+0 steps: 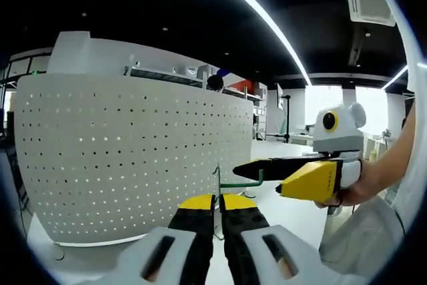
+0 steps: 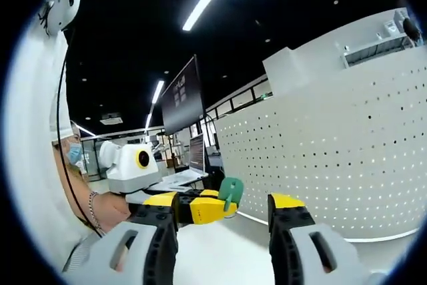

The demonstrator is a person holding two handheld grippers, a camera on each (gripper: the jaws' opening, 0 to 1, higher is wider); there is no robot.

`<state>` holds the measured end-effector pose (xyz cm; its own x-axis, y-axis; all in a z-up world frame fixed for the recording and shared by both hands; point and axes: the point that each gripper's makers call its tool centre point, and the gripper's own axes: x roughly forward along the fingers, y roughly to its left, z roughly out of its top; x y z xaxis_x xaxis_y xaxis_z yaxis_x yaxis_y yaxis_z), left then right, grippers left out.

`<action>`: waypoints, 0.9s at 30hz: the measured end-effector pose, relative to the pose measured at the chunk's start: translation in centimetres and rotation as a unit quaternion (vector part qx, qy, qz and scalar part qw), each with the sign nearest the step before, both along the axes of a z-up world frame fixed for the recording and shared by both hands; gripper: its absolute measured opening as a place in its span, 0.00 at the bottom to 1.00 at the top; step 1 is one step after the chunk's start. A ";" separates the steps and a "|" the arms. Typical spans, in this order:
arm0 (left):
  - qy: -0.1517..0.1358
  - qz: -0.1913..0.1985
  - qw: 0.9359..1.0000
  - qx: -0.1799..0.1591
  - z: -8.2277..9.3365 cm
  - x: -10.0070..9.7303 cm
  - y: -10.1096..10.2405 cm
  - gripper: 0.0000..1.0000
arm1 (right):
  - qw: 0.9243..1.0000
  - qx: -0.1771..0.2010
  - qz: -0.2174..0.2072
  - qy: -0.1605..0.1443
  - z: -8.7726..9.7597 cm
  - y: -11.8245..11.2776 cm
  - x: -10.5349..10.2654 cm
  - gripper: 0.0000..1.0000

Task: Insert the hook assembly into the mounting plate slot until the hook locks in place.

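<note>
While the left gripper (image 1: 217,199) holds the green hook (image 1: 235,183), the white pegboard (image 1: 133,145) stands just past it, on the far side and mostly to the left in the left gripper view. The left jaws are pressed almost together, with the thin upright stem of the hook pinched between them. From that stem a long thin arm runs sideways to the right and ends in a small turned-up tip. So the hook's long part lies flat, side to side, and I think it points along the board, not into it. The right gripper (image 1: 267,165) comes in from the right, and its dark tips are very near that turned-up end, but I cannot tell if they touch it. In the right gripper view its own two jaws stand wide apart with nothing between them, and the hook sits a little way ahead in the gap, still in the other gripper's yellow tips. The board with its rows of little holes is on the right there. The left gripper is the one that has the hook, so it is the one nearer to the job. The hook is not in any hole yet. I think the hook's end must turn to face the holes before it can go in and lock.
</note>
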<state>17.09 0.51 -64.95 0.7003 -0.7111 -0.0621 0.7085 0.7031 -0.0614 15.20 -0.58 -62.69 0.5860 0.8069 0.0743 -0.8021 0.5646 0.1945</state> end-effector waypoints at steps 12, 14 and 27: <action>0.001 0.000 1.000 -0.005 0.1 -0.1 -0.1 0.03 | 1.000 0.004 0.009 0.015 -0.1 1.3 -0.1 0.38; 0.001 0.000 1.000 -0.005 0.1 -0.1 -0.2 0.03 | 1.000 0.002 0.009 0.016 -0.2 1.4 0.0 0.36; 0.001 0.000 1.000 -0.006 0.1 -0.2 -0.2 0.03 | 1.000 0.002 -0.003 0.014 -0.1 1.1 0.4 0.20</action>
